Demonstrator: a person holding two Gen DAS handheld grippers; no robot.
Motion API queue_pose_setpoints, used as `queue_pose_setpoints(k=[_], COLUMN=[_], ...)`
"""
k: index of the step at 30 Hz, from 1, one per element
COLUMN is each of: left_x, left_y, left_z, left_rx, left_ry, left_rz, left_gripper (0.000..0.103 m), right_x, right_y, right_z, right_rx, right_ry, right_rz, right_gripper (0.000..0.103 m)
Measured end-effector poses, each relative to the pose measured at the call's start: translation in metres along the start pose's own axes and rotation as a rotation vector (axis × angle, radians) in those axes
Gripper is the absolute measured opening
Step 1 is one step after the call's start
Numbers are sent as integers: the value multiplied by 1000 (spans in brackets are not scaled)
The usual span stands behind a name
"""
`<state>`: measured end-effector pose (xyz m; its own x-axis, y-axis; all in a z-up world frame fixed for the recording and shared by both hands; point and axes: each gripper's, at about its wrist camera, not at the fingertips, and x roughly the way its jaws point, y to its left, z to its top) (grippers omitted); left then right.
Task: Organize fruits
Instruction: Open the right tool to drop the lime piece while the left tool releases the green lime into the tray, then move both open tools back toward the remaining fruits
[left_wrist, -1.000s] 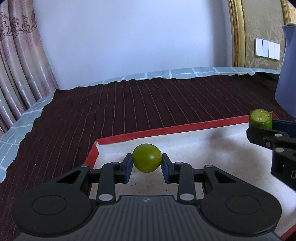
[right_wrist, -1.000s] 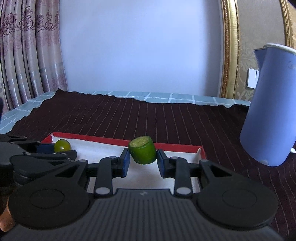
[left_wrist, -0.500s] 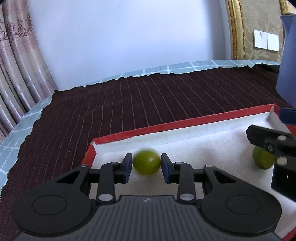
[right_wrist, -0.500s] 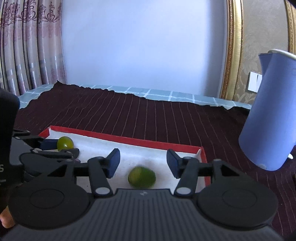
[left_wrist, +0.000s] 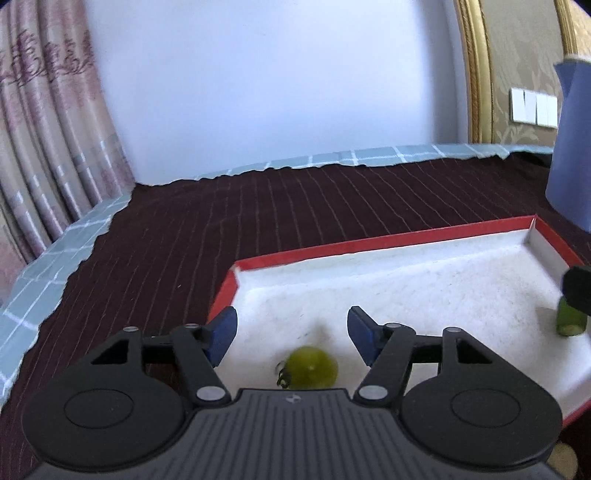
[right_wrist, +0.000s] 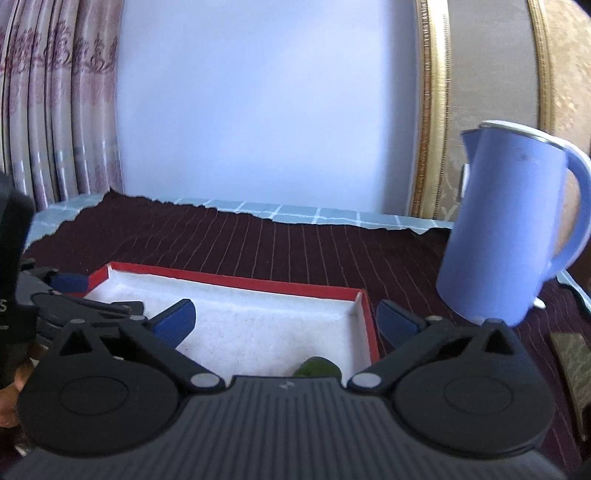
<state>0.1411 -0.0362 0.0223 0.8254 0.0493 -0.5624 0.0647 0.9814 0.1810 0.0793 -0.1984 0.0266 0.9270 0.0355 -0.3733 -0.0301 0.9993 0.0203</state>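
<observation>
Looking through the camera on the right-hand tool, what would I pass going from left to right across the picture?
The other tool at the left edge → the red-edged tray with its white lining → a green fruit near the tray's right end → the blue kettle standing on the dark striped cloth.

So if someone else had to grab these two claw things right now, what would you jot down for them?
Left gripper: jaws opening, nothing pressed between them; the round green fruit lies loose in the red-rimmed tray, just below the fingertips.
Right gripper: jaws opening wide, empty; the cut green fruit sits on the tray floor near its right end.
Done: both fruits are in the tray.
Left: no other fruit shows in either view; check the table beyond the frames. A blue kettle stands right of the tray.
</observation>
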Motion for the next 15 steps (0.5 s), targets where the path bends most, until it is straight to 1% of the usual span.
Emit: queue_pose_setpoints(k=[4, 10, 15], left_x=[-12, -33, -50], left_y=[14, 27, 33], left_z=[-7, -20, -35], left_rx=[-47, -83, -121], left_ry=[-11, -58, -83], left_rz=[-30, -61, -75], left_gripper=[66, 66, 66], right_x=[-14, -27, -36], right_y=[-3, -1, 5], right_z=[-7, -18, -37], right_rx=[36, 61, 87], right_ry=[-12, -28, -36], right_rz=[8, 11, -17], right_gripper=[103, 103, 103])
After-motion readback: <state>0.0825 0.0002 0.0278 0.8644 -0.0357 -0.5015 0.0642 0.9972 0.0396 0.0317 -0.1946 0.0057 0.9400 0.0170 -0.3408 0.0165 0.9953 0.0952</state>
